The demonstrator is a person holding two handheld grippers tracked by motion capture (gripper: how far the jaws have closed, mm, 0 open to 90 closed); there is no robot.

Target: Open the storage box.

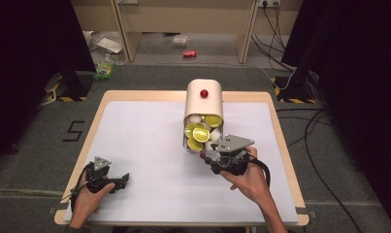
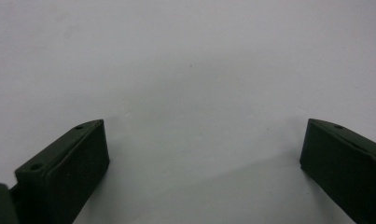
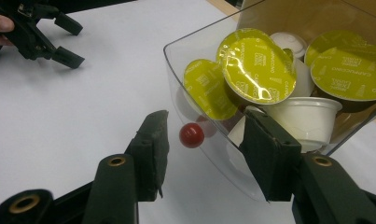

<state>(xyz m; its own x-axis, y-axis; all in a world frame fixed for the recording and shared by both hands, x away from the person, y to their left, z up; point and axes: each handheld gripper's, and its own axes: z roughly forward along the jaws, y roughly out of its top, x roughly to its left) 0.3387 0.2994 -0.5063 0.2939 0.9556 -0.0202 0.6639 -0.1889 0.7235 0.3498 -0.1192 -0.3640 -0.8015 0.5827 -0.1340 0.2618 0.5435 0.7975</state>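
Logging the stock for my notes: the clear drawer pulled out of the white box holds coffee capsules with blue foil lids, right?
Not quite: the foil lids of the capsules are yellow-green, not blue, as the right gripper view shows. They do lie in the clear drawer pulled out of the white box.

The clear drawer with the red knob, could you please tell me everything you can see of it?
The clear drawer looks like transparent plastic, pulled out of a cream box on the white table. It holds yellow-lidded capsules and white cups. A small red knob sits on its front wall, between the right hand-held gripper's jaws.
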